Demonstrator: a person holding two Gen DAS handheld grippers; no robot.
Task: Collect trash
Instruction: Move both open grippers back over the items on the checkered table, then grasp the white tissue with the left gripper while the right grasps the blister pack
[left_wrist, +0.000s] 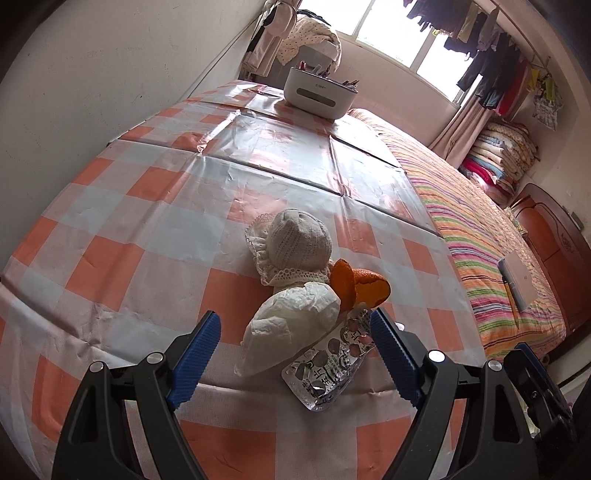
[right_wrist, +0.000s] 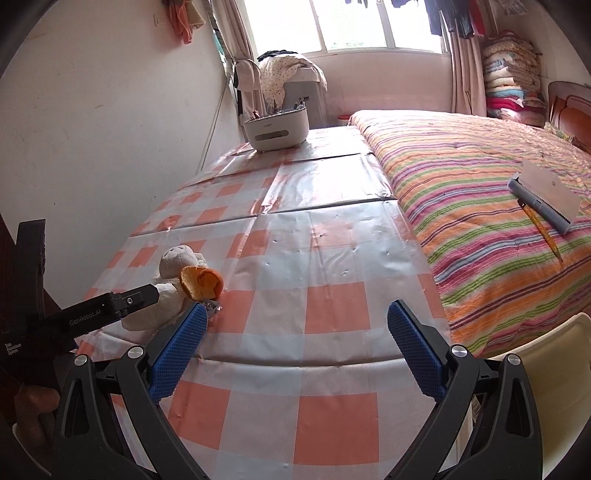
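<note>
At the near edge of the checked table (left_wrist: 110, 206), toward its right corner, the left gripper (left_wrist: 295, 343) hangs with its jaws spread wide and nothing pinched, framing a small heap of 4 items. Nearest lies a spent blister pack (left_wrist: 325, 365), silvery foil with printed characters, crinkled, partly overhanging the edge; it looks light, thin and slippery, so I would judge a pinch across its flat width safer than along a sharp rim. Touching it on the left is a crumpled white tissue (left_wrist: 295, 317), soft and nearly weightless, likely to squash in any grip and best taken through its bulky middle. Just behind, a curl of orange peel (left_wrist: 354, 286) sits bright and cupped, stiffish but liable to tear. Farther in rests a cream knitted sock (left_wrist: 295, 243) with a lace cuff, limp and easy to grab, though perhaps not rubbish. The right gripper (right_wrist: 299, 339) stands released too, over bare cloth right of the heap. At the far edge sits a white organiser box (left_wrist: 319, 94).
</note>
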